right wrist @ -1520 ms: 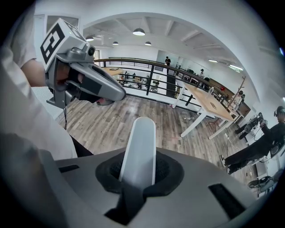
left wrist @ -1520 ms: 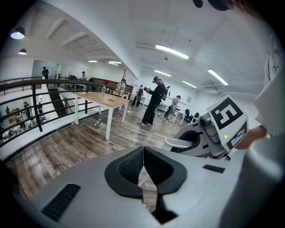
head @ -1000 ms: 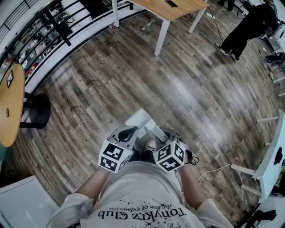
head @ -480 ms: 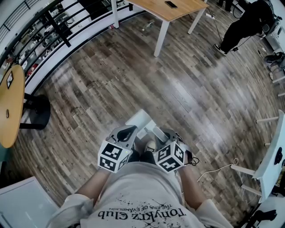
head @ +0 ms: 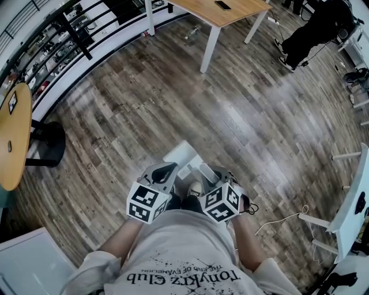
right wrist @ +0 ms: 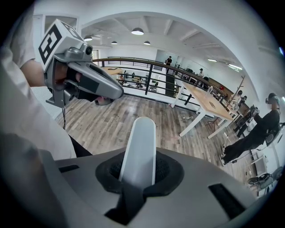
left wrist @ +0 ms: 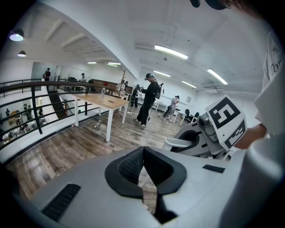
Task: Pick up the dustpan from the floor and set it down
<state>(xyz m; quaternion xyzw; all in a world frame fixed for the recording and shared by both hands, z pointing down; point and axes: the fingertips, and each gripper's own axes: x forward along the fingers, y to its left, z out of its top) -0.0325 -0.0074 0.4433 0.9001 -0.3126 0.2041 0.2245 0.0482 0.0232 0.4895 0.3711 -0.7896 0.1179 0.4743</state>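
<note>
Your right gripper (right wrist: pixel 139 173) is clamped on the dustpan's (head: pixel 181 154) handle (right wrist: pixel 140 147). The handle is a smooth, flat white plastic bar with a rounded end, and it stands out past the black ribbed pads. The head view shows the pan's white, squarish sheet just ahead of both grippers, above the floor (head: pixel 173 98). You cannot tell from here whether it touches the boards.

Your left gripper (left wrist: pixel 143 165) has its two jaws together, the dark textured pads meeting at the tips with nothing between them. It sits just beside the right one, close to your body. Both grippers have grey moulded shells, and each carries one white cube printed with black square markers, so there are two cubes in all.

The floor is glossy grey-brown wood plank with visible grain and pale glare streaks. There are two tables. One is a rectangular table (head: pixel 230 14) with a light wood top and white legs at the far side. The other is a round table (head: pixel 14 138) with a light wood top on a black pedestal at your left. A railing (head: pixel 69 34) of black metal bars curves along the far left edge. One person (head: pixel 314 34) in dark clothes stands at the upper right, and one thin white cable (head: pixel 282 220) trails over the boards to your right.
</note>
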